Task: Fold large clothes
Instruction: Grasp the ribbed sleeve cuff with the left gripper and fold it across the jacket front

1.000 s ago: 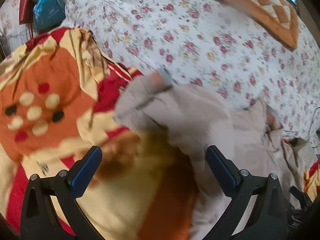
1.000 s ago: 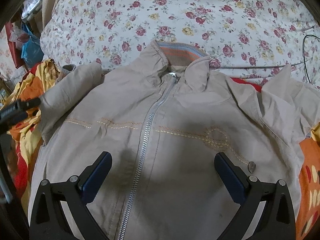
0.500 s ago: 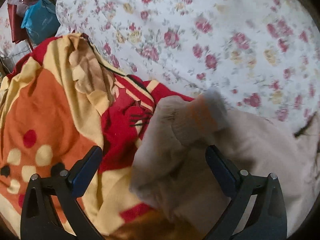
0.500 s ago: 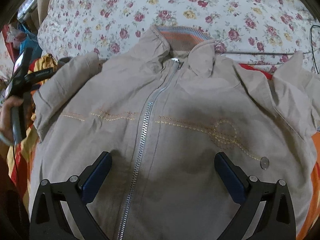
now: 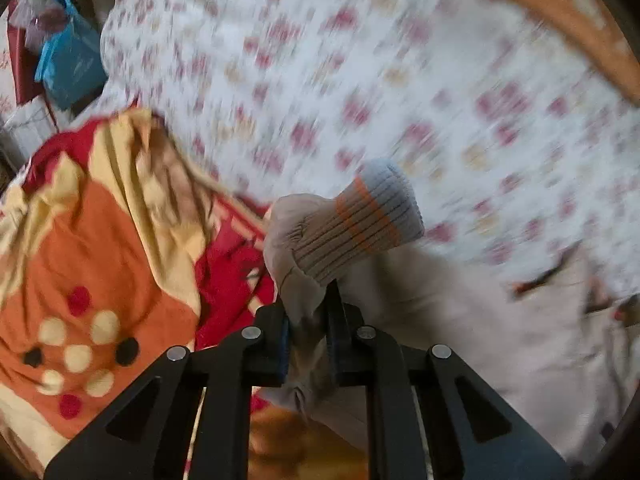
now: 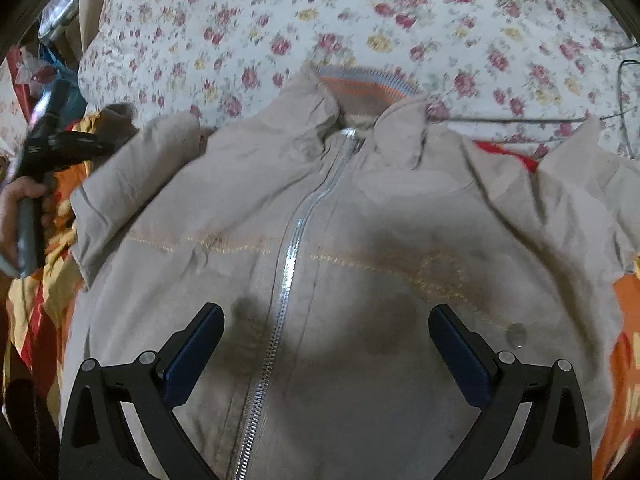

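The jacket [image 6: 320, 248] lies face up and zipped on the bed, its collar toward the floral sheet [image 6: 360, 12] and its body spread over an orange and red blanket [image 5: 92, 240]. We hold the left gripper [image 5: 306, 332] clamped on the sleeve just behind the ribbed cuff [image 5: 360, 220], which stands up past the fingers. The wrist view is smeared, so we cannot say how high the sleeve is lifted. Our right gripper [image 6: 326, 344] hangs spread wide over the chest, either side of the zipper [image 6: 288, 264], gripping nothing. We judge the folding barely begun: the torso is laid flat, no sleeve is yet across the front, and the far sleeve [image 6: 580, 184] and lengthwise folds remain.
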Action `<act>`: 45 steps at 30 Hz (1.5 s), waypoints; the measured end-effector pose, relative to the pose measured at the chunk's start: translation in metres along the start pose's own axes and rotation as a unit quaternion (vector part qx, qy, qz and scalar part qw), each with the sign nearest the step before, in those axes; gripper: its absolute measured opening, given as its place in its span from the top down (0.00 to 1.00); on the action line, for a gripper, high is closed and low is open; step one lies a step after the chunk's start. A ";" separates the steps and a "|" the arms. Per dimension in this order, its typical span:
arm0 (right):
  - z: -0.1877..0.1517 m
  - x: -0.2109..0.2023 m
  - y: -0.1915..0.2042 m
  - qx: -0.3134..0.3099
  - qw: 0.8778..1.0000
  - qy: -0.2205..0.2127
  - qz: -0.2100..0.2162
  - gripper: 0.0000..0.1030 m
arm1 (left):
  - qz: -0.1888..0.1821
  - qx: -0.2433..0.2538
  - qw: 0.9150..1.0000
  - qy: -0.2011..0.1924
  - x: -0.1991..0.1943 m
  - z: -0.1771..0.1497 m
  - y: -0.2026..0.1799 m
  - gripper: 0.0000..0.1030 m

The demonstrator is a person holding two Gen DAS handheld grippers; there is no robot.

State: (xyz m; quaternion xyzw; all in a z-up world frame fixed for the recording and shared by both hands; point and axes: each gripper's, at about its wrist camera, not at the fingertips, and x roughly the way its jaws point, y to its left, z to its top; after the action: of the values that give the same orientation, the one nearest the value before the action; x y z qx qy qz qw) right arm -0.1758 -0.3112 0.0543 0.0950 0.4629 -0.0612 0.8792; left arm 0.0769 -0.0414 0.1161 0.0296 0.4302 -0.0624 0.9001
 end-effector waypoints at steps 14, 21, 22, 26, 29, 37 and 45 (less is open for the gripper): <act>0.008 -0.036 -0.089 0.159 0.987 -0.023 -0.023 0.00 | -0.253 0.082 0.964 -0.010 -0.151 0.010 -0.155 0.89; 0.011 -0.046 -0.103 0.172 0.984 -0.036 -0.028 0.00 | -0.308 0.103 0.944 0.055 -0.118 -0.034 -0.221 0.89; 0.012 -0.047 -0.105 0.175 0.983 -0.037 -0.030 0.01 | -0.316 0.103 0.941 0.062 -0.114 -0.040 -0.225 0.83; 0.012 -0.054 -0.115 0.186 0.980 -0.052 -0.047 0.00 | -0.361 0.091 0.919 0.132 -0.082 -0.072 -0.232 0.47; 0.010 -0.051 -0.122 0.198 0.978 -0.046 -0.038 0.00 | -0.351 0.104 0.922 0.129 -0.087 -0.082 -0.218 0.47; 0.009 -0.048 -0.118 0.196 0.979 -0.050 -0.022 0.00 | -0.107 0.169 0.979 0.025 -0.106 -0.130 -0.106 0.22; 0.006 -0.039 -0.097 0.173 0.984 -0.040 -0.005 0.01 | -0.098 0.066 0.989 0.091 -0.056 -0.146 -0.064 0.23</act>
State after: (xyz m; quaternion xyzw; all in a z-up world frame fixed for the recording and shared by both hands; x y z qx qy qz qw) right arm -0.2116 -0.4064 0.0791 0.2412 0.4103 -0.1482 0.8669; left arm -0.0798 -0.0845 0.0681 0.0521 0.5058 -0.1751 0.8431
